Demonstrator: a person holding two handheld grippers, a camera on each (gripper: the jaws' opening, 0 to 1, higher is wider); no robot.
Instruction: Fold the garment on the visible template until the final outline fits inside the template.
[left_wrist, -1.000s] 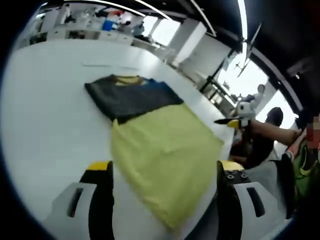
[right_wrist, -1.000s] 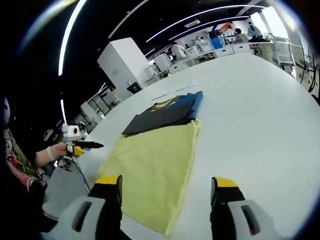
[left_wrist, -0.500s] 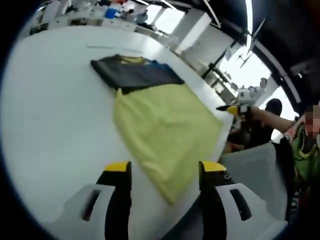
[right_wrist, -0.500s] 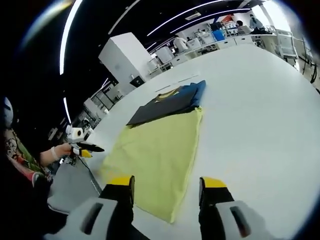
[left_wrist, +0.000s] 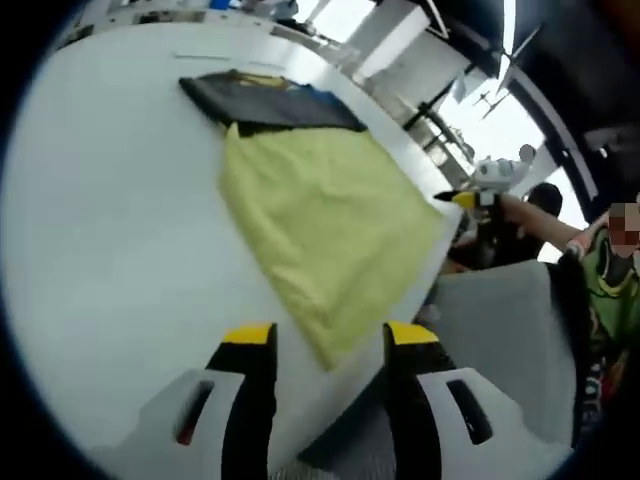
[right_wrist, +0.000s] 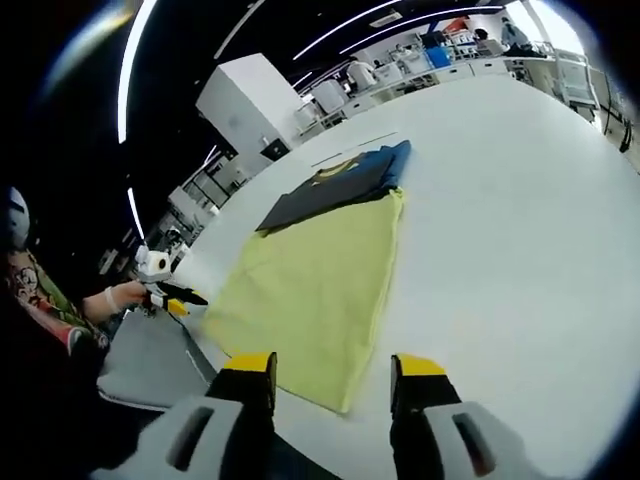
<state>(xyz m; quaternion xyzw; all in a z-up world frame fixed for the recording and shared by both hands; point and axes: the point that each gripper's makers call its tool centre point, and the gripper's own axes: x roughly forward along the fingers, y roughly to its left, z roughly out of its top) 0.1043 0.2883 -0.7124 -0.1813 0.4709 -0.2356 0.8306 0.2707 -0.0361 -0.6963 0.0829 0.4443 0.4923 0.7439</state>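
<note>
A garment lies flat on the white table (left_wrist: 100, 220): a yellow-green body (left_wrist: 320, 220) with a dark grey top and blue and yellow collar (left_wrist: 265, 100) at the far end. My left gripper (left_wrist: 330, 338) is open, its yellow-tipped jaws on either side of the garment's near corner by the table edge. In the right gripper view the same garment (right_wrist: 315, 290) runs away from my right gripper (right_wrist: 335, 366), which is open astride the other near corner. Each gripper shows small in the other's view, held in a hand: the right gripper (left_wrist: 470, 199), the left gripper (right_wrist: 168, 297).
A thin line mark (right_wrist: 350, 150) lies on the table beyond the collar. A grey padded surface (left_wrist: 500, 330) sits just off the table edge, by a person in printed green clothes (left_wrist: 610, 290). Desks and shelving (right_wrist: 420, 75) stand far behind. Bare tabletop (right_wrist: 520, 230) stretches beside the garment.
Both views have drawn closer to the garment's near corners, which now sit between the jaws. Both pairs of jaws have narrowed. The garment itself lies as before.
</note>
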